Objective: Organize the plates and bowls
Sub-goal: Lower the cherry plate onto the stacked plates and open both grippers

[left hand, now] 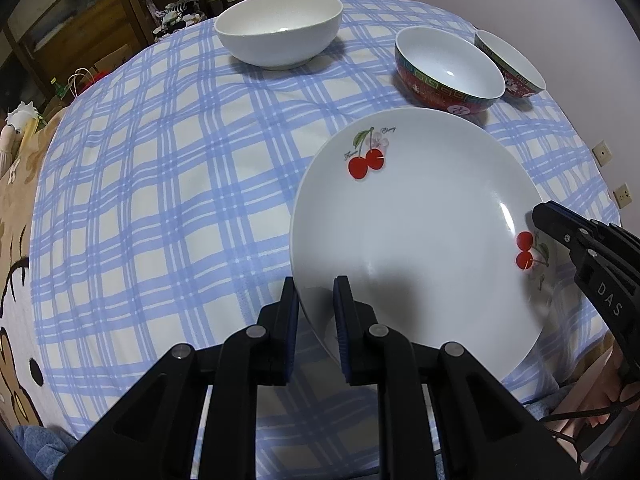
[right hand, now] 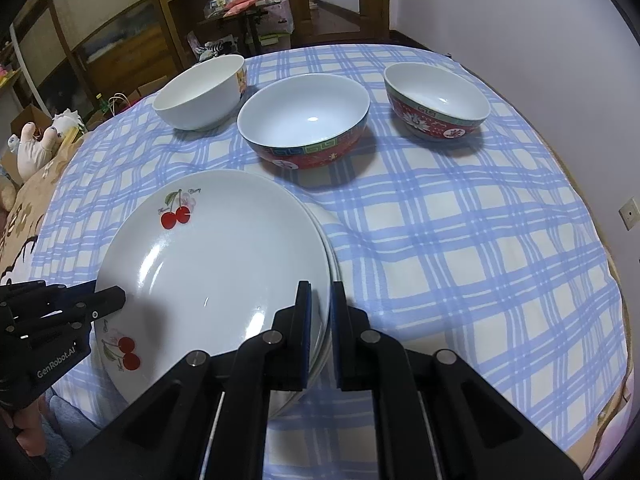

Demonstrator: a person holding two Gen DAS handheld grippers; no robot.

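A white plate with cherry prints (left hand: pixel 416 232) (right hand: pixel 216 264) lies on top of a stack of similar plates (right hand: pixel 333 268) near the table's front edge. My left gripper (left hand: pixel 316 284) (right hand: pixel 116 296) is shut on the top plate's left rim, one finger above and one below. My right gripper (right hand: pixel 322 286) (left hand: pixel 540 212) is shut on the rim at the opposite side. Beyond the plates stand a plain white bowl (left hand: pixel 280 32) (right hand: pixel 200 96), a large red-patterned bowl (left hand: pixel 448 72) (right hand: pixel 304 120) and a smaller red-patterned bowl (left hand: pixel 512 64) (right hand: pixel 436 100).
A blue plaid cloth (left hand: pixel 160 200) (right hand: pixel 460 240) covers the round table. A white wall (right hand: pixel 520 20) runs close along the right. Wooden cabinets (right hand: pixel 120 40) and a plush toy (right hand: pixel 36 148) sit beyond the far left edge. A person's hand (left hand: pixel 600 408) holds the right gripper.
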